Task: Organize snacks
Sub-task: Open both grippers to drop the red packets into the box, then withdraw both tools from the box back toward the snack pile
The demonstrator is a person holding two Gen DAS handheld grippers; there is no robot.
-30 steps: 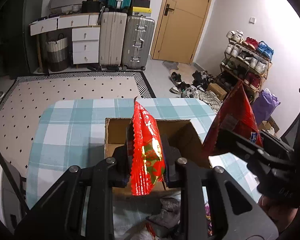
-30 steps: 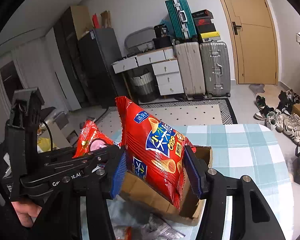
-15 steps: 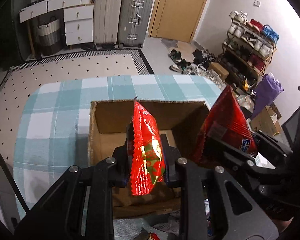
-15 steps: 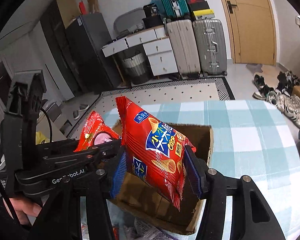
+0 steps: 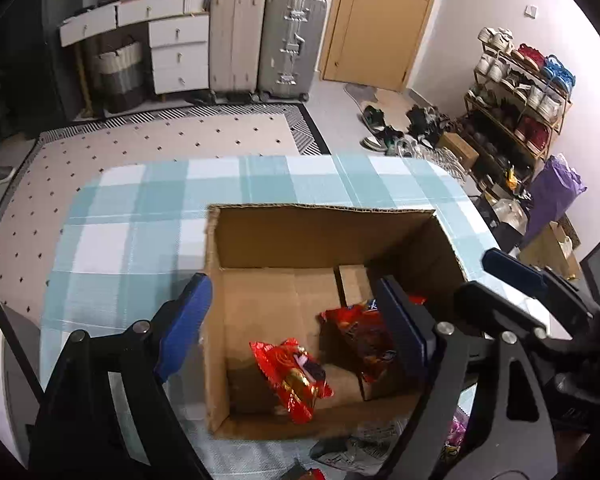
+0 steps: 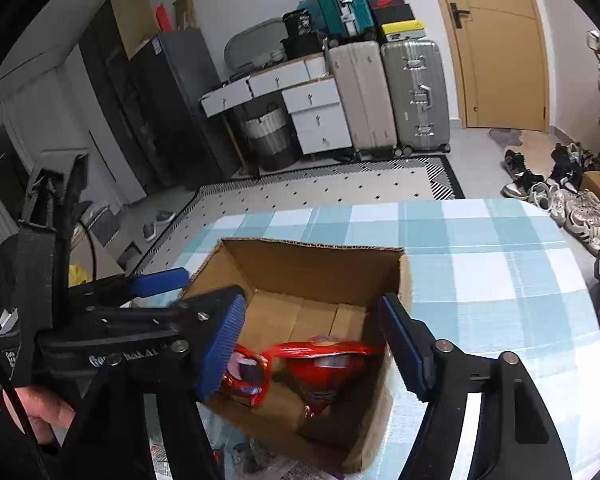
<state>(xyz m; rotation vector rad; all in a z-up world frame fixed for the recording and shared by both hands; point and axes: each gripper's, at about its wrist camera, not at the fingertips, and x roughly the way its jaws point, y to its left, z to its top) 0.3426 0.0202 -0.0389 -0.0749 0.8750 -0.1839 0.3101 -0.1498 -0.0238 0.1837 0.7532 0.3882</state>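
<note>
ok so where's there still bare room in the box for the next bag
The box floor is bare along its far wall and in the far left corner, beyond the small red bag. The near right side is crowded: the bigger red bag lies there beside the small one. Outside, the checked cloth left of and beyond the box is bare.

An open brown cardboard box (image 5: pixel 260 236) sits just ahead of and below both grippers, its flaps gone or folded away. Two red snack bags lie on its floor. The smaller red foil packet (image 5: pixel 294 376) rests flat below the left gripper, near the front wall. The larger red chip bag (image 6: pixel 324 364) lies crumpled beside it, under the right gripper.
</note>
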